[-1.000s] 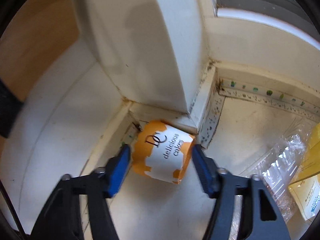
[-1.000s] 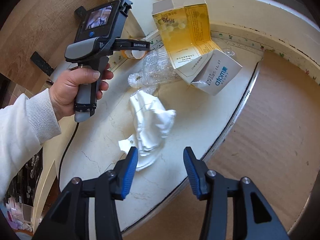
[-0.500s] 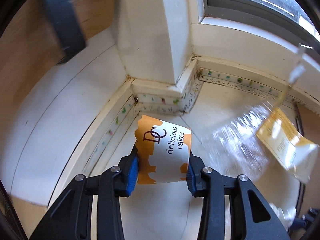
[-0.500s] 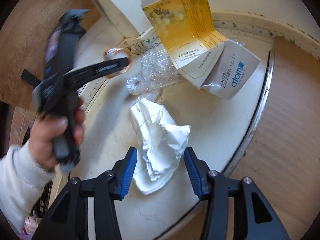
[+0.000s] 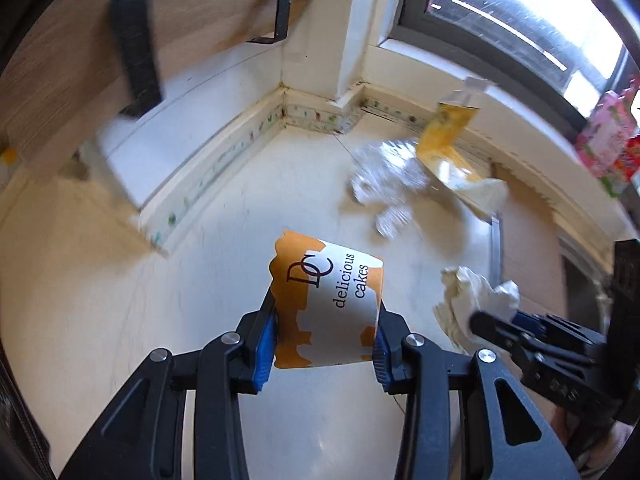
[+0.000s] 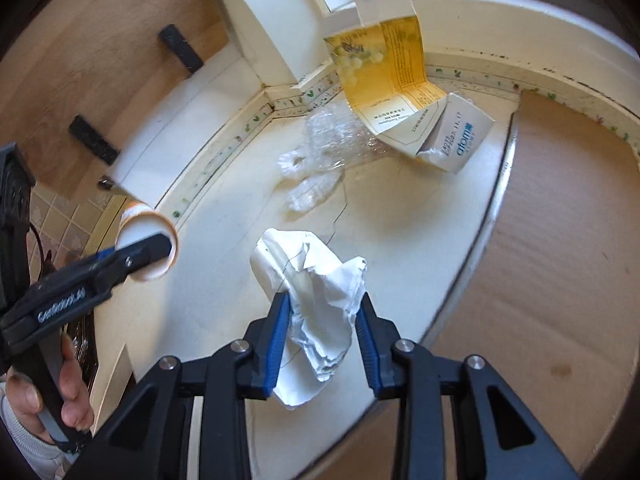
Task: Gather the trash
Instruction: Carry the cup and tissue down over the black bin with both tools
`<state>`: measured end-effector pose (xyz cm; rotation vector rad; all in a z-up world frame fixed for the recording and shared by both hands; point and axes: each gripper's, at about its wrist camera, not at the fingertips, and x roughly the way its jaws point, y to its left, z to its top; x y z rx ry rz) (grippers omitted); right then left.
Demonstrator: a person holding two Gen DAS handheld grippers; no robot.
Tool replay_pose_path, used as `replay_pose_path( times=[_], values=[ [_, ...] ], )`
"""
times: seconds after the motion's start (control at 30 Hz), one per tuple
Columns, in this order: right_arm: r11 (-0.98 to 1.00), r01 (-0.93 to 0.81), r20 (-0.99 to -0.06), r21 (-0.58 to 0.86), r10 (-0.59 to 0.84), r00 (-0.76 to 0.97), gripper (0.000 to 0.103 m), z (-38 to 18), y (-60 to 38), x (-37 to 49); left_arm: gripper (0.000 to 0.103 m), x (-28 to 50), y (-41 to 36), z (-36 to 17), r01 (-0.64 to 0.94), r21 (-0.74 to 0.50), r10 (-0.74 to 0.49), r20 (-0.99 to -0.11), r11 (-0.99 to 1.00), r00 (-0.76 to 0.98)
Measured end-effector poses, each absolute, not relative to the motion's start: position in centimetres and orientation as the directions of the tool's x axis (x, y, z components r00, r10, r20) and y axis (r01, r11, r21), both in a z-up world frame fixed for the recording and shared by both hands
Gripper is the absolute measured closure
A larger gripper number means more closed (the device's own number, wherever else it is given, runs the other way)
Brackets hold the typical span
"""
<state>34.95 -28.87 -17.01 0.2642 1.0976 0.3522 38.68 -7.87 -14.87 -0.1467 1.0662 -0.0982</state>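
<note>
An orange and white paper cup [image 5: 328, 292] printed "delicious cakes" is held off the floor, with my left gripper [image 5: 326, 332] shut on its sides. In the right wrist view the same cup [image 6: 146, 236] shows its open mouth at the left, carried by the left gripper [image 6: 140, 252]. A crumpled white paper [image 6: 316, 264] lies on the cream floor between the pads of my right gripper [image 6: 322, 320]. Those jaws are closing and both pads touch the paper. From the left wrist view, the paper [image 5: 472, 292] and the right gripper [image 5: 492, 324] sit at the right.
Clear plastic wrap [image 6: 320, 148], an opened yellow carton [image 6: 384, 76] and a white box [image 6: 460, 140] lie near the wall. A brown cardboard sheet [image 6: 560, 240] covers the floor on the right. A white pillar [image 6: 264, 20] fills the corner. A person's hand [image 6: 44, 396] grips the left handle.
The left gripper closed on the cup and carried it up and away from the corner by the pillar. The right gripper moved forward over the crumpled paper and its jaws narrowed onto it.
</note>
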Motion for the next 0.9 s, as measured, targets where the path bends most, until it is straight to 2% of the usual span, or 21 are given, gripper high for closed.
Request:
replay_pose_path(
  times=[0.23, 0.47, 0.63, 0.9],
  values=[
    [0.943, -0.103, -0.808, 0.318, 0.326, 0.492, 0.07, -11.4, -27.5, 23.8, 0.065, 28.6, -7.4, -12.5, 0.12, -0.266, -0.292, -0.861, 0.957, 0.418],
    [0.963, -0.023, -0.802, 0.267, 0.235, 0.549, 0.07, -7.1, -23.7, 11.7, 0.065, 19.2, -5.2, -9.4, 0.268, -0.337, -0.424, -0.802, 0.903, 0.42],
    [0.974, -0.012, -0.804, 0.225, 0.192, 0.563, 0.07, -6.7, -20.1, 4.3, 0.064, 13.4, -2.9, -9.9, 0.331, -0.326, -0.442, -0.812, 0.885, 0.382],
    [0.975, -0.025, -0.857, 0.22, 0.205, 0.472, 0.07, -10.0, -16.4, -2.5, 0.064, 9.4, -0.2, -15.4, 0.325, -0.319, -0.4, -0.89, 0.89, 0.221]
  ],
)
